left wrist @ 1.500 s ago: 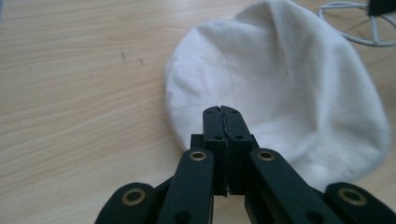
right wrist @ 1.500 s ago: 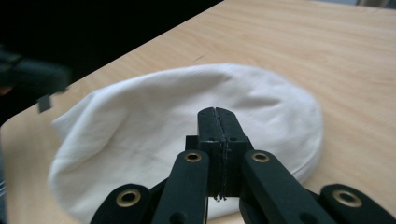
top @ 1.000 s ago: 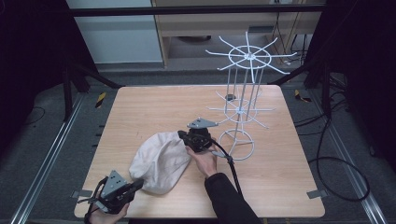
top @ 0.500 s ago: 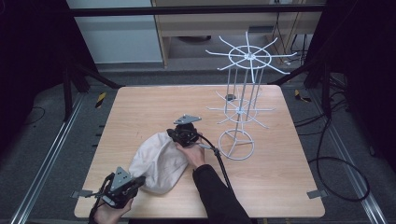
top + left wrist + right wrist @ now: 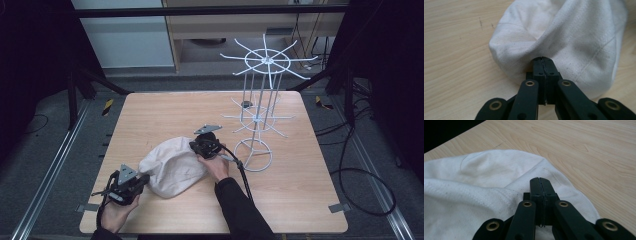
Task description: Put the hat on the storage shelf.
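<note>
Wooden table (image 5: pixel 300 200), wire rack (image 5: pixel 257 110) far right, white cloth cap (image 5: pixel 172 167) lying near my edge. My left gripper (image 5: pixel 542 60) and right gripper (image 5: pixel 541 181) sit at opposite rims, jaws fully together, likely to lift it spread out. Can't tell whether either actually pinches fabric; the rims are hidden under the tips.

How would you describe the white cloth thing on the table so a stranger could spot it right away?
Start at the light wooden table and find the tall white wire display rack at its far right. Nearer and left of the rack's ring base lies a cream-white fabric hat, crumpled. It is the only soft, pale thing there, flanked by two black grippers.
</note>
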Demonstrator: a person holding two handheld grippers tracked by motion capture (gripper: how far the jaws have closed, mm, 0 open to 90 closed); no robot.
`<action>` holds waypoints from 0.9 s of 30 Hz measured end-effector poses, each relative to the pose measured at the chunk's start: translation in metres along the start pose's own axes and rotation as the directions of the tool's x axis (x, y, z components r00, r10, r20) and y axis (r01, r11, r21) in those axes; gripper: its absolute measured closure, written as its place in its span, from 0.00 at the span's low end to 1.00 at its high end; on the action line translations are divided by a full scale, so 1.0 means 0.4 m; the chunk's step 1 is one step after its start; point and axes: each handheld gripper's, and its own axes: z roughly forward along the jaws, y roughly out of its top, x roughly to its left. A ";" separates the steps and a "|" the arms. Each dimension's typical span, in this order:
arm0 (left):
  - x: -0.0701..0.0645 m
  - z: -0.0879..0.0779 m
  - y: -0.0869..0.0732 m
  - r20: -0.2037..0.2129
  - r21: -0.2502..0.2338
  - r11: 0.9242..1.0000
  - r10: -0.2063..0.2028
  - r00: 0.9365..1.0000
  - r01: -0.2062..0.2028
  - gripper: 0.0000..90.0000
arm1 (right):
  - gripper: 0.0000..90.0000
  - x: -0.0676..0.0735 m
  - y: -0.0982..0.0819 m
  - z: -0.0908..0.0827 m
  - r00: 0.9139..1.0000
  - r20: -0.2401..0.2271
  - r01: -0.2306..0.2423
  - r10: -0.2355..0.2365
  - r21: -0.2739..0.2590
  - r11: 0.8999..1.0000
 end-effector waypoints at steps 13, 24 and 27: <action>0.067 0.063 0.039 -0.073 -0.010 0.999 -0.051 0.996 0.051 1.00 | 1.00 0.011 -0.017 -0.052 0.999 -0.001 0.032 -0.032 0.032 0.999; 0.043 -0.059 0.025 -0.031 -0.113 0.990 -0.084 0.996 0.080 1.00 | 1.00 -0.013 -0.005 -0.069 0.998 0.052 0.018 -0.016 -0.030 0.999; -0.002 -0.077 0.019 0.014 -0.117 0.992 -0.041 0.999 0.043 1.00 | 1.00 -0.039 -0.010 -0.060 0.995 0.102 -0.008 0.010 -0.016 1.000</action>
